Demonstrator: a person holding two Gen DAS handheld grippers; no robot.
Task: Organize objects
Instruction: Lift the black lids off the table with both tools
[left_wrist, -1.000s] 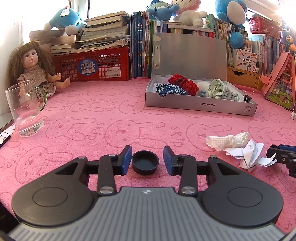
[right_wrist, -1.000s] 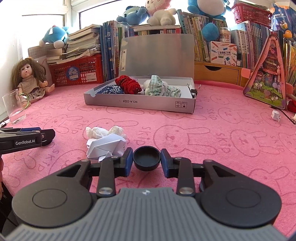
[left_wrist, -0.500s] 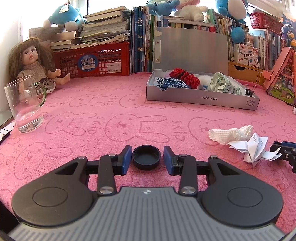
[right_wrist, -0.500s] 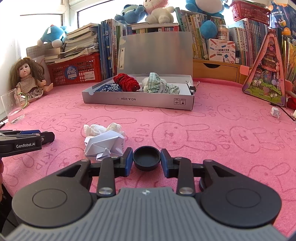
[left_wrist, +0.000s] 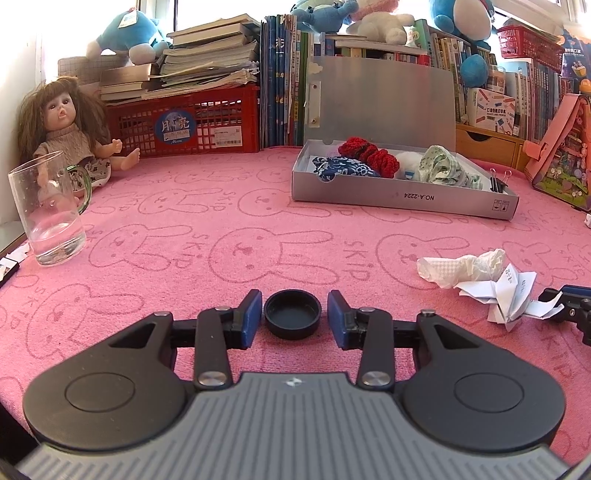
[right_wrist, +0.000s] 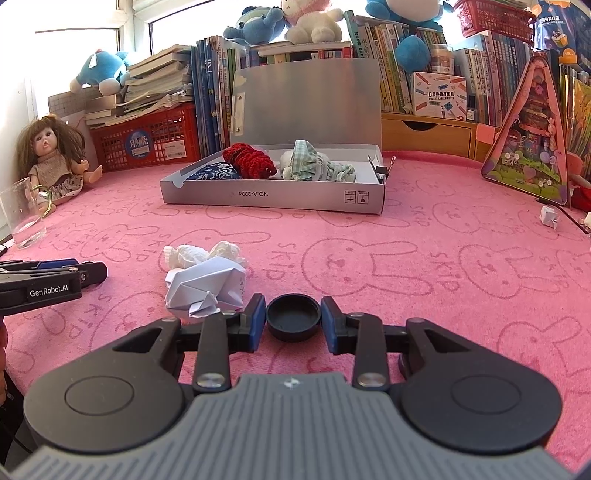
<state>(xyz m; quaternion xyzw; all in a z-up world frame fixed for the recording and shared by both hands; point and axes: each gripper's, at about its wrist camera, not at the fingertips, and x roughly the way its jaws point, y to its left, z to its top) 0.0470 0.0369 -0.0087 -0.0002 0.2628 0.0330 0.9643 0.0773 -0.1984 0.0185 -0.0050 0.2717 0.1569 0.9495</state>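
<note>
Pink bunny-print mat (left_wrist: 258, 206), with a grey box (left_wrist: 402, 197) of fabric bits sitting upper right of the left view. Looks like the grab stage. The left gripper (left_wrist: 291, 314) brackets a black cap (left_wrist: 291, 321), pads slightly spread and not quite touching it. The right gripper (right_wrist: 293, 317) pinches a second black cap (right_wrist: 293, 323) at lower centre, its jaws just starting to open. Both tilt gently down, low over the mat. Next I'd guess: firm squeeze, then lift toward the box.

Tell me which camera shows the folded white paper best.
Right wrist view: the folded white paper sits close, centre-left, nearly whole, with its creases clear. The left wrist view pushes it to the right edge, smaller and warped.
</note>
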